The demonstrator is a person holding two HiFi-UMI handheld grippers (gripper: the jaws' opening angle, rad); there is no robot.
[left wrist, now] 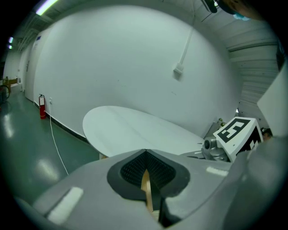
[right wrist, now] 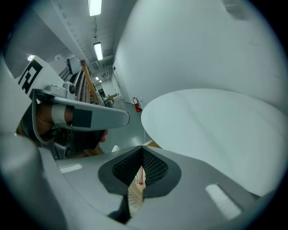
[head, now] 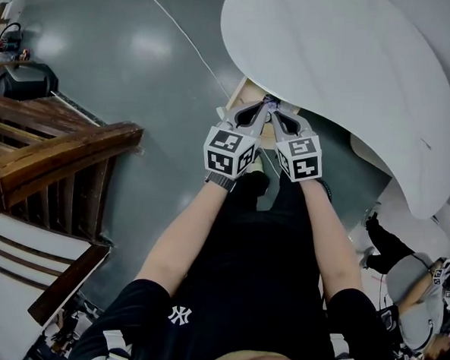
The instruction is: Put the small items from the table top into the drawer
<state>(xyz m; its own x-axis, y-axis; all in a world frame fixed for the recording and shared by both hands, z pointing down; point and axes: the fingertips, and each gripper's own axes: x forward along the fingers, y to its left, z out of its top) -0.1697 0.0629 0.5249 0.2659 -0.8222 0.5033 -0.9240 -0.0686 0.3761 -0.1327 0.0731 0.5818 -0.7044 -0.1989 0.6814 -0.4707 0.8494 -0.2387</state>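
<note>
1. Grippers held side by side in front of the person: left gripper [head: 261, 108] and right gripper [head: 278, 112], tips nearly meeting, marker cubes turned towards the head camera.
2. Left tongs, seen in the left gripper view: jaws were together at the tips with nothing gripped. Pale wood showed through the narrow slit lower down.
3. Right tongs, seen in the right gripper view: jaws were likewise together with nothing gripped. A pinkish speck [right wrist: 141, 181] showed through the slit, beyond the jaws and over pale wood. What it was, I could not tell.
4. The table top [head: 346, 69] was white and rounded, its near edge lying just beyond both pairs of tips.
5. A pale wooden part [head: 248, 92] sat under that near edge, straight ahead of the tips. Whether it was the drawer, I could not tell.
6. The small items could not be made out in any view.
7. Surroundings: a dark wooden railing [head: 55, 154] stood well to the left, a white cable [head: 181, 32] ran across the grey floor, and a red fire extinguisher [left wrist: 42, 107] stood against the wall. Another person [head: 405, 274] was at the lower right.
</note>
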